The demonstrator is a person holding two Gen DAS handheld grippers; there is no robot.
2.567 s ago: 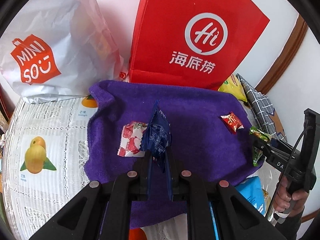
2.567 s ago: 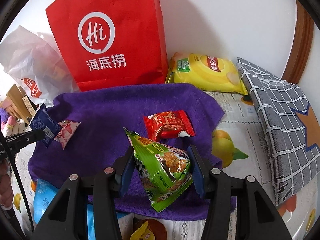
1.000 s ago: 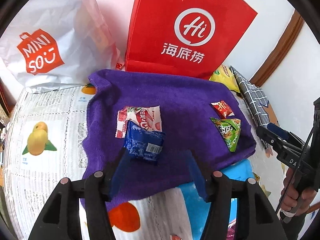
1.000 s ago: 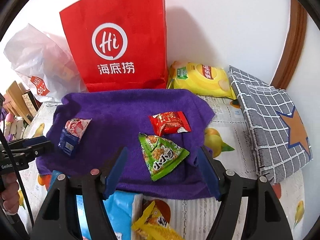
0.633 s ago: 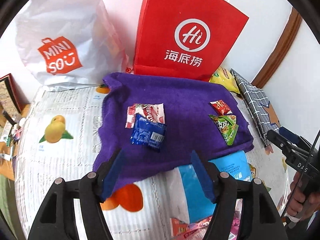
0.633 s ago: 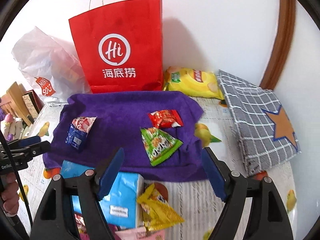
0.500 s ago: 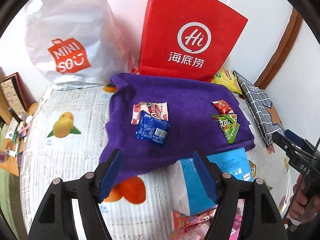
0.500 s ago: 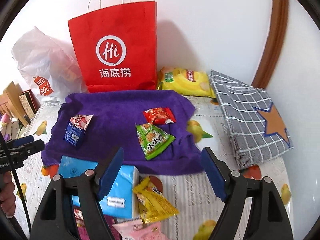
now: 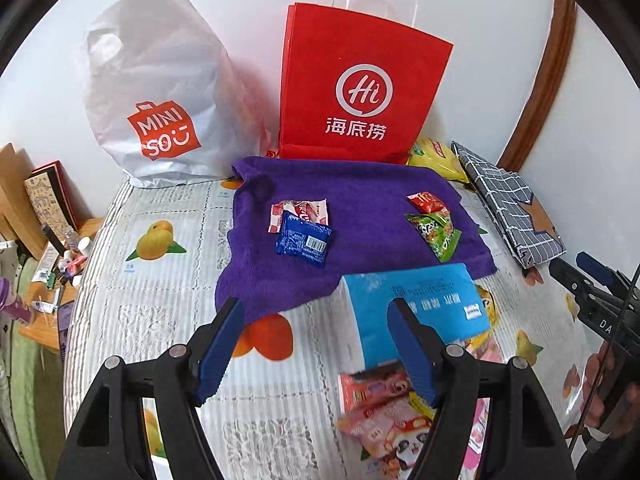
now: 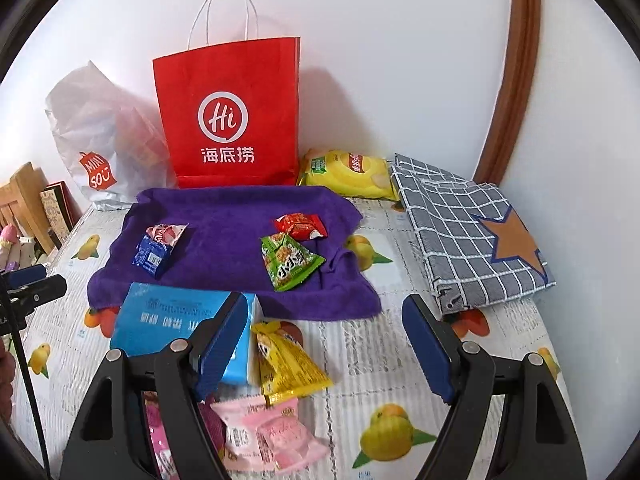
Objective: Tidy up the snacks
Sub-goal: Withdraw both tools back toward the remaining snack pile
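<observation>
Both sets of fingers, left gripper and right gripper, stand spread and empty, having just widened. Four snacks lie on the purple towel at my 12 o'clock; loose packets wait at 6 o'clock. Next pick, I judge: one packet, pinched mid-body. Whether the red bag holds anything is hidden.

Each camera rode on a handheld gripper and looked forward and down along its own two fingers, set back above the near edge of the table. The left view faced the purple towel from its left, the right view from its right. Both took in the towel, the red paper bag and the wall.
</observation>
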